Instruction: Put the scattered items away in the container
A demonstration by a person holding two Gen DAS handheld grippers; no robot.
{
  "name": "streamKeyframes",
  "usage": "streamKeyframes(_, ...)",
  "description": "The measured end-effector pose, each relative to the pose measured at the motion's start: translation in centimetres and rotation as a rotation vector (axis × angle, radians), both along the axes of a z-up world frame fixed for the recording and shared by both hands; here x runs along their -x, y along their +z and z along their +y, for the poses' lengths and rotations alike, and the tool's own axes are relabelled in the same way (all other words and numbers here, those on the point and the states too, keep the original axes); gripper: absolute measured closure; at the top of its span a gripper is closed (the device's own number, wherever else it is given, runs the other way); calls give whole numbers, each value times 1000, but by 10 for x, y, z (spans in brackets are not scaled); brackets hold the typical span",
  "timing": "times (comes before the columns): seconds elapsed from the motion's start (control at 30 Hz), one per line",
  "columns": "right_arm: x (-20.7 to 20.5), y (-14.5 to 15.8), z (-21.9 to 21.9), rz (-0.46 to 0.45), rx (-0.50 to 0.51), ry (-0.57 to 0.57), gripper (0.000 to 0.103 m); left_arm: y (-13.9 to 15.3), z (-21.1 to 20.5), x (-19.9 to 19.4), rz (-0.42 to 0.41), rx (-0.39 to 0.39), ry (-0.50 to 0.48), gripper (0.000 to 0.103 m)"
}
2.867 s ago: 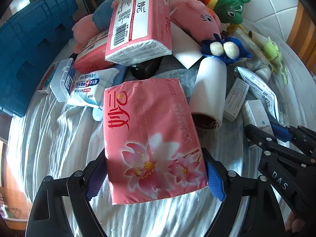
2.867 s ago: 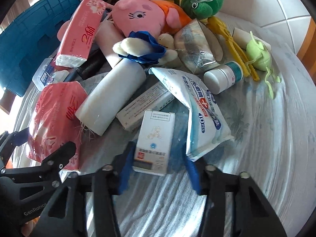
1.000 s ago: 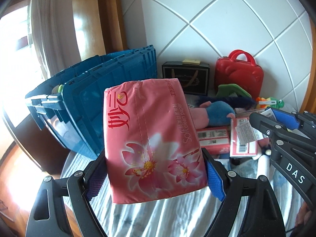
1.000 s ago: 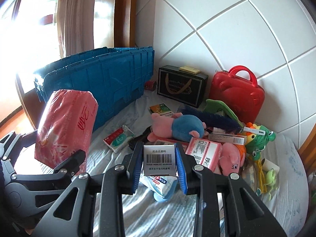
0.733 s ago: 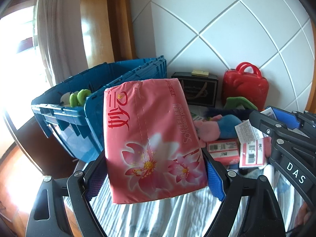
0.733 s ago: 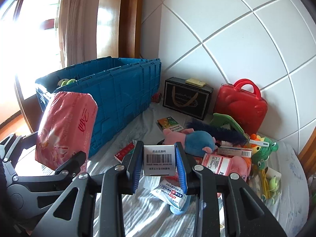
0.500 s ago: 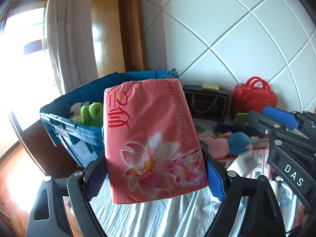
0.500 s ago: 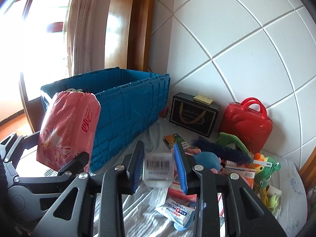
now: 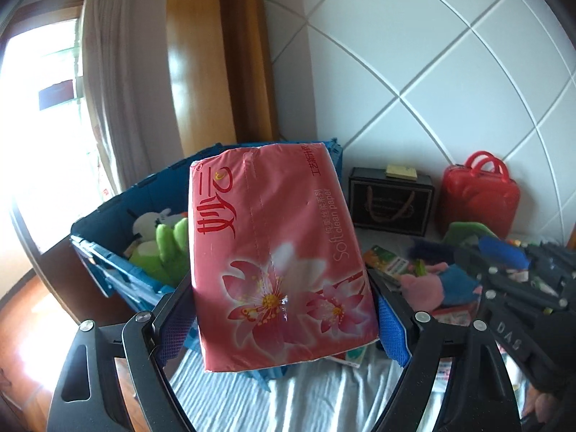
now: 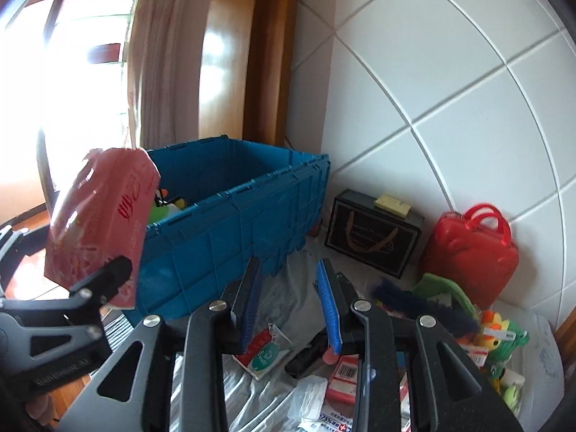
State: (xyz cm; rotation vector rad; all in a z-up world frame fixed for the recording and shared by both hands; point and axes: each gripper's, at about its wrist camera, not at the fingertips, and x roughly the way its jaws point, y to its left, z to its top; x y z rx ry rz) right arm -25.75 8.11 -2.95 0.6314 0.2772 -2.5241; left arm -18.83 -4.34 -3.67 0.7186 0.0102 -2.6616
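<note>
My left gripper is shut on a pink tissue pack printed with flowers. The pack hangs in the air at the near corner of the blue crate, and it shows from the side in the right wrist view. The blue crate stands at the left with plush toys, one of them green, inside. Lower and to the right of the crate, my right gripper hangs over the sheet. It is open, with nothing between its blue pads. In the left wrist view it is a blurred shape.
A black gift box and a red case stand against the tiled wall. Scattered packs, small boxes and plush toys, including a green frog and a wipes pack, lie on the striped sheet. A curtain and a window are at the left.
Both grippers rose and swung left toward the crate, whose inside now shows. The white barcoded box held in the right gripper blurred and is gone from between its fingers.
</note>
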Motion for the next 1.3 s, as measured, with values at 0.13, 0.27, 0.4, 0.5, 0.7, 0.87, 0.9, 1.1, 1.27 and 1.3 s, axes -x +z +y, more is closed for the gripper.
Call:
streamKeyframes(0.13, 11, -59, 29, -155, -28, -120, 72, -34, 22, 10, -78, -38, -115, 17)
streamKeyframes(0.27, -2, -121, 68, -302, -55, -165, 72, -89, 55, 0, -181, -79, -125, 17)
streamKeyframes(0.4, -27, -176, 97, -414, -99, -137, 72, -149, 87, -24, -316, -101, -111, 17)
streamKeyframes(0.5, -53, -206, 117, -475, -123, -118, 70, -184, 105, -44, -390, -122, -103, 17)
streamKeyframes(0.7, -92, -247, 139, -507, -138, -104, 23, -234, 122, -75, -453, -110, -109, 17)
streamKeyframes(0.87, -111, -284, 135, -486, -228, -92, 48, -264, 128, -88, -452, -127, -94, 17)
streamKeyframes(0.9, -114, -289, 132, -481, -248, -89, 64, -261, 128, -88, -445, -123, -95, 17)
streamKeyframes(1.1, -120, -280, 136, -418, -196, -104, 68, -246, 133, -85, -399, -97, -98, 17)
streamKeyframes(1.27, -115, -242, 130, -352, -169, -107, 68, -221, 132, -79, -356, -77, -92, 17)
streamKeyframes(1.3, -111, -233, 128, -339, -164, -106, 68, -212, 130, -77, -346, -74, -89, 17)
